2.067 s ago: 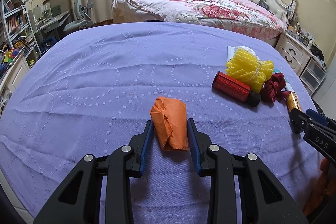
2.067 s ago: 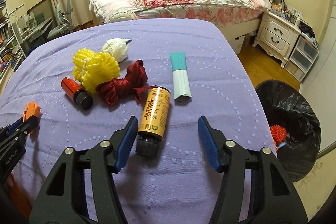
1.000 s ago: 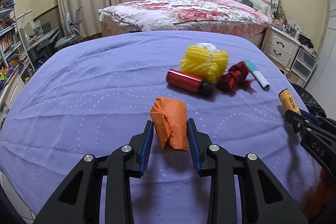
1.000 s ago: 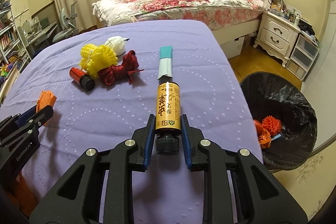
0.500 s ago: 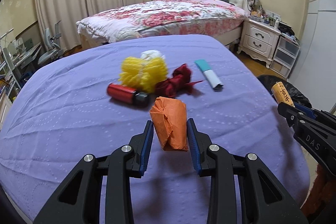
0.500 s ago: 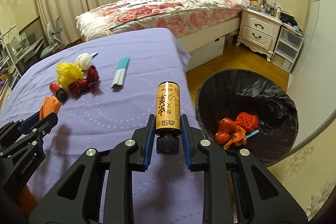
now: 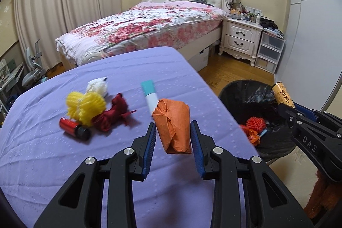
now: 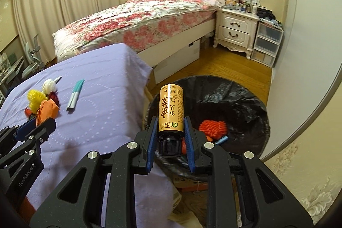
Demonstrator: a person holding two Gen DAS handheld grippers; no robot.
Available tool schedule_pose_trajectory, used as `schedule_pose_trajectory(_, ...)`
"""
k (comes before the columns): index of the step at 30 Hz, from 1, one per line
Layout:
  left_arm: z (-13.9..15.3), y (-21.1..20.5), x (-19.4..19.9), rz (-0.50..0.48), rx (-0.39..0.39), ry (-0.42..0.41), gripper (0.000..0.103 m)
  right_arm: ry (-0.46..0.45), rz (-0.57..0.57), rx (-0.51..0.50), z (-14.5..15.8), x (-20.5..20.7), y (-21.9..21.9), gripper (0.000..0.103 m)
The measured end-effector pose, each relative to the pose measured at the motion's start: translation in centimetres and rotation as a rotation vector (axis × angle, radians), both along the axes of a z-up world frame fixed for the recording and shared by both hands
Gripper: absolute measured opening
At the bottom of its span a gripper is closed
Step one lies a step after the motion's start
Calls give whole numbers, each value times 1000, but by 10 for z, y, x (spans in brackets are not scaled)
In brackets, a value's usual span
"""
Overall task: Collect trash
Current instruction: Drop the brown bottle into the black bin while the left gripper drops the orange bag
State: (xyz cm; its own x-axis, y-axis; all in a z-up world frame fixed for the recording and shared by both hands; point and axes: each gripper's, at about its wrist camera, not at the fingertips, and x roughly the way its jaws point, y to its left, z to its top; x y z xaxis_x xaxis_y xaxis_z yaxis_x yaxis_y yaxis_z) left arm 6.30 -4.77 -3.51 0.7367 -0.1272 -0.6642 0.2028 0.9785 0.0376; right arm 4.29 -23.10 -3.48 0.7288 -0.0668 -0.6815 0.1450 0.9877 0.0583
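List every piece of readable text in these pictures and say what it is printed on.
"DAS": white letters on the black right gripper, seen from the left wrist.
"GenRobot.AI": white letters on the black left gripper, seen from the right wrist.
Large red-brown East Asian characters on the gold cylindrical bottle with a black cap: visible, but I cannot read them; its small print is too fine.

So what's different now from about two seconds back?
The right gripper closed on the gold bottle, lifted it off the purple cloth and carried it rightward over the black bin. The left gripper swung right too, still clamping the orange paper wad.
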Motion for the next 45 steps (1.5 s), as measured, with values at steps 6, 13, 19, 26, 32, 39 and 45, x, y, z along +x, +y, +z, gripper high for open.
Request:
schedule_pose_trajectory(6,2,-29,11,-43,11,-2,33,-9,-47,-5,0,2,-21,23)
schedule_pose_trajectory(13,1,-60,25,-81,27,-8,33,-7,-101,27,-4,9,-49,23)
schedule_pose_trajectory(19,0,-83,37,-113,41,-5,33,11,-148,22,-11,17,-67,23)
schedule_pose_trajectory(26,-6,-108,48,-147,67,-6,33,36,-185,20,-21,25,-82,23)
schedule_pose_trajectory(32,-14,-119,57,-160,86,7,33,58,-193,29,-31,32,-89,24)
schedule_pose_trajectory(39,-19,-128,65,-164,102,22,43,76,-206,24,-40,38,-93,27)
schedule_pose_trajectory(45,-19,-124,67,-138,101,15,71,61,-232,25,-38,36,-98,39)
